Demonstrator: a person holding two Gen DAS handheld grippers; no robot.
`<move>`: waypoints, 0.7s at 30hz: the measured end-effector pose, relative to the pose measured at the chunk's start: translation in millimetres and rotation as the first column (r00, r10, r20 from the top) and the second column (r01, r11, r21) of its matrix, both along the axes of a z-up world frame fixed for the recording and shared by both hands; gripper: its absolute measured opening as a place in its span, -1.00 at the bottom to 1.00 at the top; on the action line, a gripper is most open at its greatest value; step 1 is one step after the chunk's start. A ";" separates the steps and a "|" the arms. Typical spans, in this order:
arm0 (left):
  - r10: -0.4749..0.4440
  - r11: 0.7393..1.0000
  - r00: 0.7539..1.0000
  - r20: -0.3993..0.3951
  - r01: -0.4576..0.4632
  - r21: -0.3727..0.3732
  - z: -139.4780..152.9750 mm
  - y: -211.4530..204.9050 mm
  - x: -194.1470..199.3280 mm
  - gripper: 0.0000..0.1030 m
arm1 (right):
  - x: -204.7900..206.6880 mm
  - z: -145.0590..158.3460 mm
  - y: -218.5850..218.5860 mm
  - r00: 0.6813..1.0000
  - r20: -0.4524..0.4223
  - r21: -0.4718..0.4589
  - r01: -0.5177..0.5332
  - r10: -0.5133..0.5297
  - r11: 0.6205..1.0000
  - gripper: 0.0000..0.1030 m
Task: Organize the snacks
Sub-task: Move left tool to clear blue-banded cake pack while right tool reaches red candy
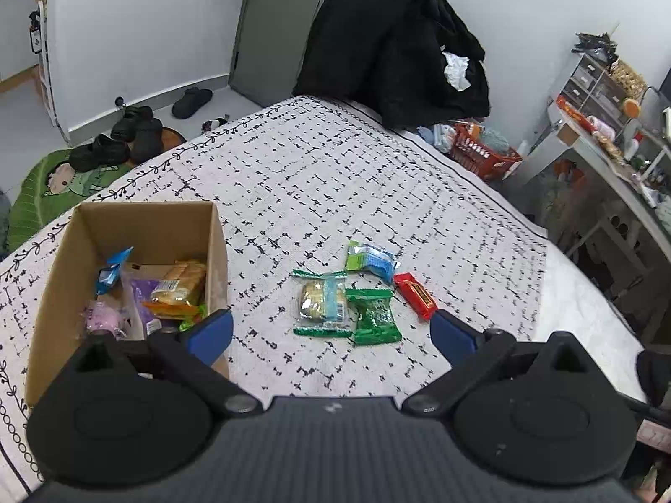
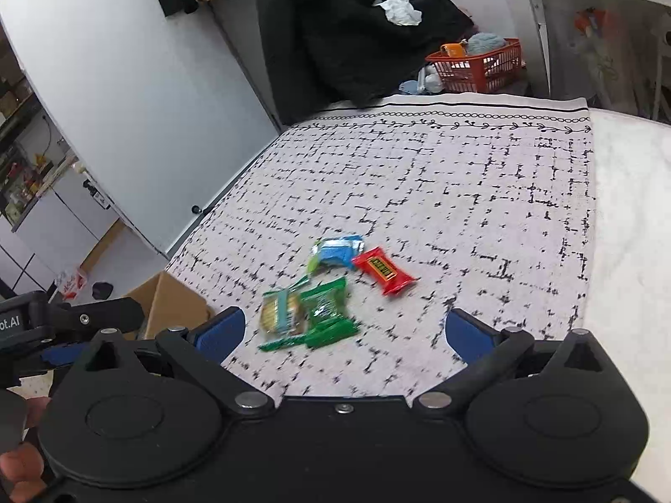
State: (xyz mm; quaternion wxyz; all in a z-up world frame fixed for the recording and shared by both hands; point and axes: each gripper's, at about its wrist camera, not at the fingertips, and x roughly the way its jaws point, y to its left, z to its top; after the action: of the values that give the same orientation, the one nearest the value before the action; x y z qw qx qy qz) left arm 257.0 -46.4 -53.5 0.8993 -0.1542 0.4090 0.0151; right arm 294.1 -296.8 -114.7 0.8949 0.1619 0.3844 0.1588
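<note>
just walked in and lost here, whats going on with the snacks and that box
A person holds a two-finger gripper in each hand, sorting snacks into a cardboard box on the patterned cloth. The box already holds several packets. Four remain on the cloth: a cracker pack, a green packet, a red bar and a blue-green packet. The left gripper and right gripper are both open and hold nothing.

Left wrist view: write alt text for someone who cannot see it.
An open, empty left gripper hovers over a patterned tablecloth where four wrapped snacks lie loose: a cracker pack, a green packet, a red bar and a blue-green packet. To the left, an open cardboard box already holds several snacks.
</note>
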 end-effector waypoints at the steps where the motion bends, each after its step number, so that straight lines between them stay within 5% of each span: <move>1: 0.000 1.000 1.000 0.000 0.000 0.007 -1.2 -2.8 3.3 0.94 | 2.5 -2.7 -2.0 1.000 0.004 0.002 -0.003 0.003 1.000 1.00; 12: 0.007 0.997 0.999 -0.034 -0.004 0.079 -31.1 -29.1 39.8 0.94 | 34.3 -41.5 -13.7 0.998 -0.060 0.043 0.007 -0.005 0.999 0.89; 21: 0.037 0.998 0.995 -0.092 -0.032 0.058 -70.4 -26.9 66.7 0.88 | 56.8 -60.0 -4.7 0.997 -0.064 -0.005 -0.038 0.037 0.999 0.75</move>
State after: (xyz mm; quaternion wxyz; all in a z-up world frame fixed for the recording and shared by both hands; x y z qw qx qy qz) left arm 323.7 -73.3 -123.9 0.8828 -0.1348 0.4474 0.0495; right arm 350.8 -301.6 -174.7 0.8794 0.1571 0.4163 0.1692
